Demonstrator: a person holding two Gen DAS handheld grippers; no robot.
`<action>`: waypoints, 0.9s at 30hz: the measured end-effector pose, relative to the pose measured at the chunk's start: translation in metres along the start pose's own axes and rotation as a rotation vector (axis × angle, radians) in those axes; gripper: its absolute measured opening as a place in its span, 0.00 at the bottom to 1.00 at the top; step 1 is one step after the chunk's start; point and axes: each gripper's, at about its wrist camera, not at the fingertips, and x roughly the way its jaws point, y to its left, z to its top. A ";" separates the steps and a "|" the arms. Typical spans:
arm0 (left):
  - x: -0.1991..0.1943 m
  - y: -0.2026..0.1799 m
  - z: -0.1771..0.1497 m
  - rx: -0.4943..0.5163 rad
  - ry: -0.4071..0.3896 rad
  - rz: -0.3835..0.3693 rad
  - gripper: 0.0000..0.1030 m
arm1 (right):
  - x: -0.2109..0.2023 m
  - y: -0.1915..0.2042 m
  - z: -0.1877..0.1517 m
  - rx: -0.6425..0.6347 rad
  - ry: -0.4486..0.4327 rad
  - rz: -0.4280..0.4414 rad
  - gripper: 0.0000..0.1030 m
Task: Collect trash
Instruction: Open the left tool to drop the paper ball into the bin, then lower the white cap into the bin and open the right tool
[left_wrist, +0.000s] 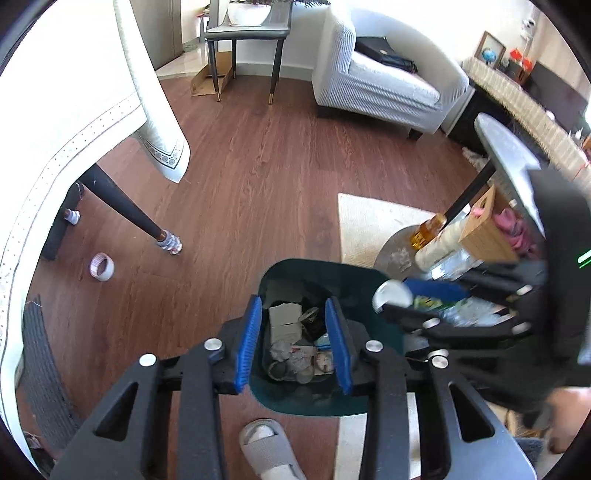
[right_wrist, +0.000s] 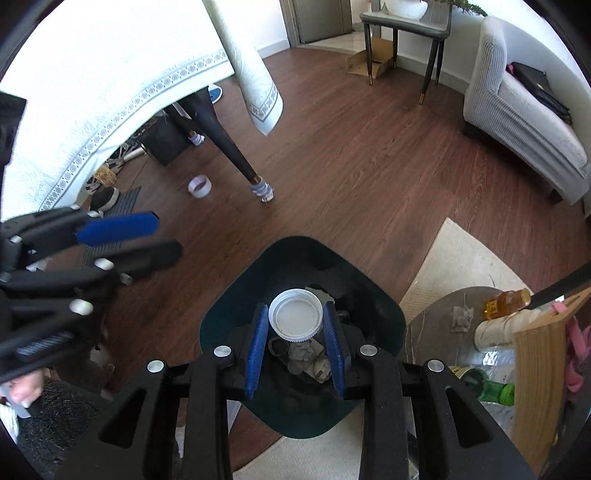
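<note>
Trash bin (right_wrist: 229, 314) sits below both tongs: right tongs (right_wrist: 295, 323) pinch a white lid (right_wrist: 294, 318), left tongs (left_wrist: 293, 325) spread, empty

Reddish wood floor (left_wrist: 258, 177) fills the room. A striped white armchair (left_wrist: 388, 81) sits at one o'clock, a dark-legged side table (left_wrist: 247, 37) at twelve, a cream rug (left_wrist: 369, 229) at three.
</note>
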 end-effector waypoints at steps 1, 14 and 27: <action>-0.004 0.001 0.002 -0.006 -0.008 -0.005 0.34 | 0.004 0.000 -0.001 0.002 0.011 -0.001 0.30; -0.040 -0.020 0.013 0.031 -0.086 -0.028 0.31 | 0.071 0.000 -0.031 0.000 0.196 -0.037 0.43; -0.057 -0.028 0.020 0.028 -0.127 -0.046 0.30 | 0.078 0.004 -0.048 -0.052 0.248 -0.049 0.38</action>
